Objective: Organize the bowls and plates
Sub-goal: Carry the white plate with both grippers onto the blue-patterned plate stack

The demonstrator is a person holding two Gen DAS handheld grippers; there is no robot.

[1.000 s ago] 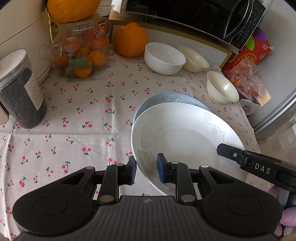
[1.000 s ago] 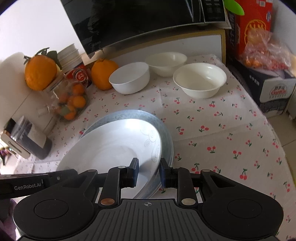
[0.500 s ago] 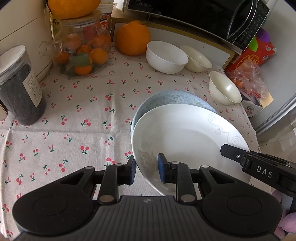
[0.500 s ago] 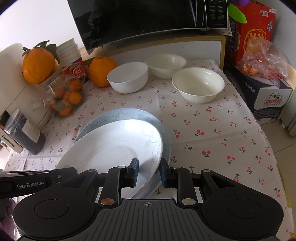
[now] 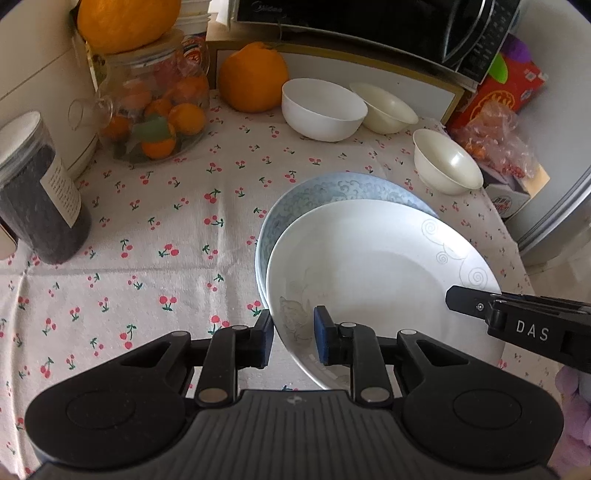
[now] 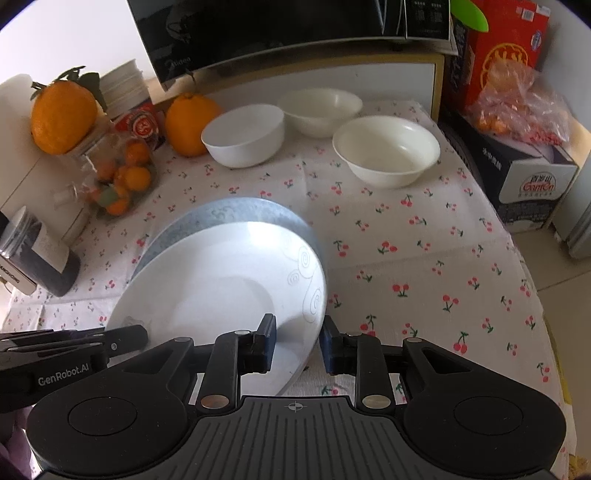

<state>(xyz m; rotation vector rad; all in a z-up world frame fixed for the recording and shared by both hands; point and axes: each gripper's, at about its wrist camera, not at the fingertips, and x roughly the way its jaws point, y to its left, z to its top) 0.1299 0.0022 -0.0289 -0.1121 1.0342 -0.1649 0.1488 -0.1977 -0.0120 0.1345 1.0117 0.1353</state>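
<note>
A white plate (image 5: 369, 266) with grey swirl marks lies tilted over a blue-patterned plate (image 5: 332, 192) on the cherry-print tablecloth. My left gripper (image 5: 293, 338) is shut on the white plate's near-left rim. In the right wrist view the same white plate (image 6: 221, 288) covers most of the blue plate (image 6: 240, 210), and my right gripper (image 6: 298, 343) is shut on its right rim. Three bowls stand behind the plates: a white bowl (image 6: 243, 134), a cream bowl (image 6: 319, 107) and a wider cream bowl (image 6: 386, 151).
At the back left stand a glass jar of oranges (image 5: 155, 110), a dark-filled jar (image 5: 37, 192) and a large orange (image 5: 253, 77). A microwave (image 5: 369, 29) sits behind the bowls. A red box (image 6: 502, 44) and a bagged carton stand right. The table edge (image 6: 532, 295) runs along the right.
Both grippers keep their hold on the white plate, which stays over the blue plate. Only the views have tilted slightly.
</note>
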